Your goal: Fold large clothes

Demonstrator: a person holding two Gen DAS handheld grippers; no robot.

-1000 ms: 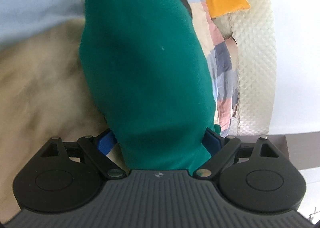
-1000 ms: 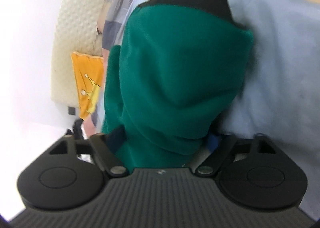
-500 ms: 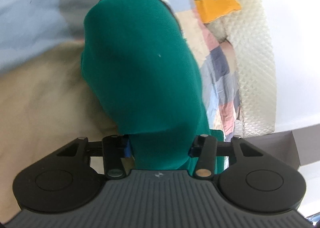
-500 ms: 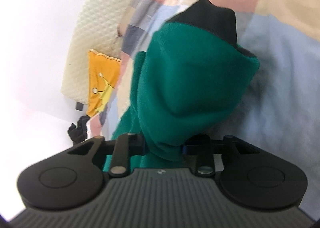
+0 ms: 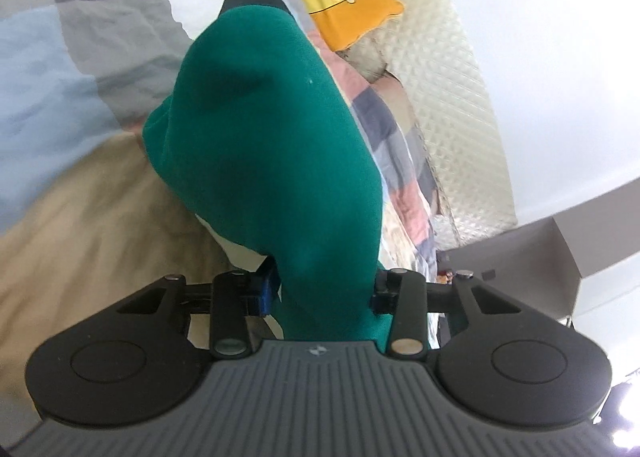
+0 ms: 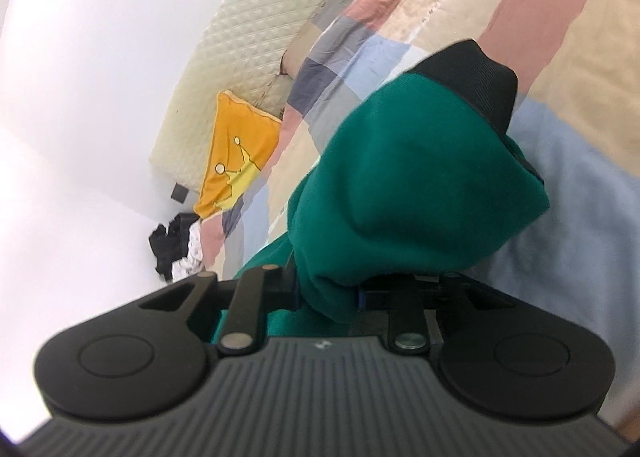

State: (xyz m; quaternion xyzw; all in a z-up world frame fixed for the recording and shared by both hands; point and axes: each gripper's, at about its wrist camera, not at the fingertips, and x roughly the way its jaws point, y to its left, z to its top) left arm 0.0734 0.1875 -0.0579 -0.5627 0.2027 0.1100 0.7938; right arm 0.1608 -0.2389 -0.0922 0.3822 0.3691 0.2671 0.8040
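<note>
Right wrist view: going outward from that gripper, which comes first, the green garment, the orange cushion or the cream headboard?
1. Green garment, pinched in the right gripper.
2. Orange cushion, up to the left on the quilt.
3. Cream headboard, farthest, behind the cushion.

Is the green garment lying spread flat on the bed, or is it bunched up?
Bunched up: the green garment humps between both grippers, left gripper and right gripper shut on it.

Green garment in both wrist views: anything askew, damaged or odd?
Nothing damaged. The green garment bunches thickly between each gripper's jaws, left gripper and right gripper, black cuff pointing away. An orange cushion lies on the patchwork quilt.
</note>
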